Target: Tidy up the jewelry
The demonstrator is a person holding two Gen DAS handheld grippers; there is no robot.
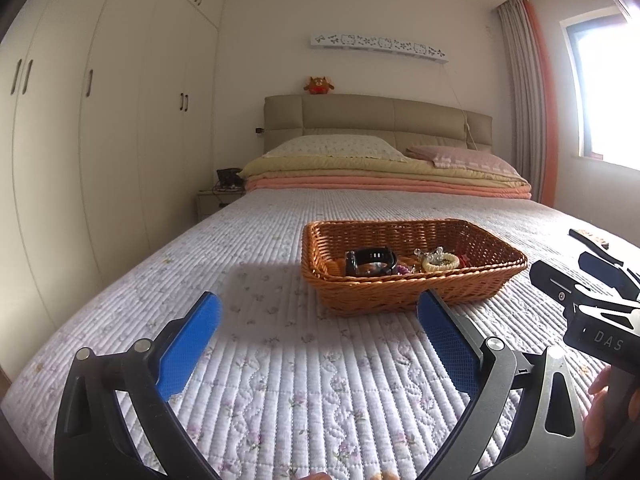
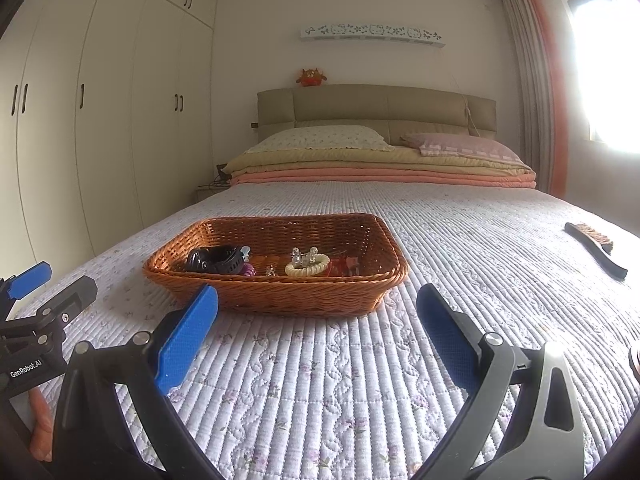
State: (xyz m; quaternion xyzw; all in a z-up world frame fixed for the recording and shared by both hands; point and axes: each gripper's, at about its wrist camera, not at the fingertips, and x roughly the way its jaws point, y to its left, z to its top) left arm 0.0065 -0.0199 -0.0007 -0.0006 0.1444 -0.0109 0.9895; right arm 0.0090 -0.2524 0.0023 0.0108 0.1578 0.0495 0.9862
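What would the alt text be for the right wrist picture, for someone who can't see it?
A wicker basket holding a black watch, a cream coil hair tie and small trinkets sits on a quilted bed. The open right tongs point at it; a brush lies far right.

White capitals "DAS" are read on the black body of the right gripper (image 1: 600,276), seen at the right edge of the left wrist view, the lettering printed along the dark housing near the handle; whether further letters follow cannot be told, since the housing is cut by the frame edge; "GenRobot.AI" is read in white on the black body of the left gripper (image 2: 24,280), seen at the left edge of the right wrist view, the words set on a slant along the casing; no other text, number or sign is made out anywhere else in either view.
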